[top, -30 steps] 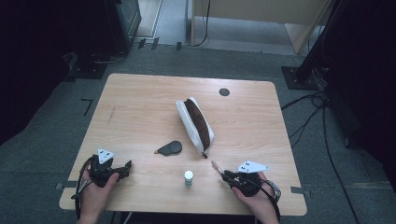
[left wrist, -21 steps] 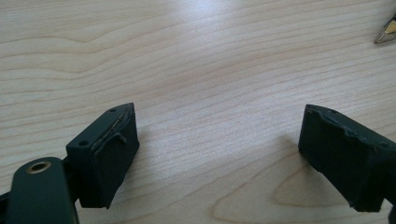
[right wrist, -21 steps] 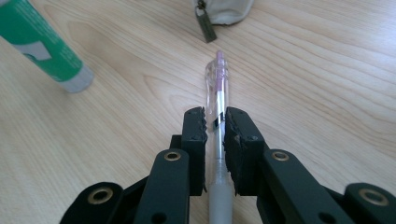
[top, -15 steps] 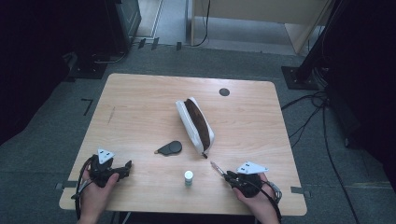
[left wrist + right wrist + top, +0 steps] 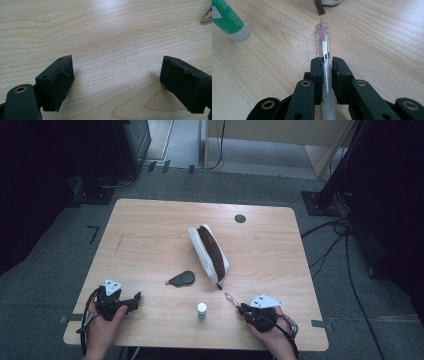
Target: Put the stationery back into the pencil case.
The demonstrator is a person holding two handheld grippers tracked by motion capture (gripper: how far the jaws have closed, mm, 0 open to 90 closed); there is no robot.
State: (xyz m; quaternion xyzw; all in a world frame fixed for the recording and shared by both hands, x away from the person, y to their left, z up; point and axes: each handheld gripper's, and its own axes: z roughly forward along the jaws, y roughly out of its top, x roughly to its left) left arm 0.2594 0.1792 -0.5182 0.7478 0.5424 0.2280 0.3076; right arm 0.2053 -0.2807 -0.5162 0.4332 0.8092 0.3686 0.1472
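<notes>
Nearest the person's edge of the wooden table (image 5: 150, 235), the right gripper (image 5: 243, 308) sits in the right hand (image 5: 267, 332), its jaws clamped tight on a clear pen (image 5: 323, 47) with a pink inner tube. From the right gripper view the pen runs straight out between the two black jaws, its clip end pointing ahead and its frosted barrel passing back under the gripper body; the pen lies low over the wood, though whether its tip touches the table cannot be told. On the high view its thin front end (image 5: 230, 297) pokes out toward the pouch.

At the same near edge, well apart from the pen on the other side, the left gripper (image 5: 131, 301) is held in the left hand (image 5: 100, 330). Its jaws stand wide apart, with nothing between them but bare wood, and their lower edges seem to rest on or just above the table.

Between the two grippers, near the pen, a small glue stick (image 5: 201, 310) stands upright, white-capped with a green label. Farther out from the pen, a flat dark teardrop-shaped object (image 5: 181, 279) lies on the wood. Beyond that, the white pencil pouch (image 5: 209, 254) lies at the table's middle, its zip open on a dark inside, its zip pull (image 5: 319, 6) trailing toward the pen. Farthest from the pen, a small dark round disc (image 5: 240, 218) sits near the far edge
</notes>
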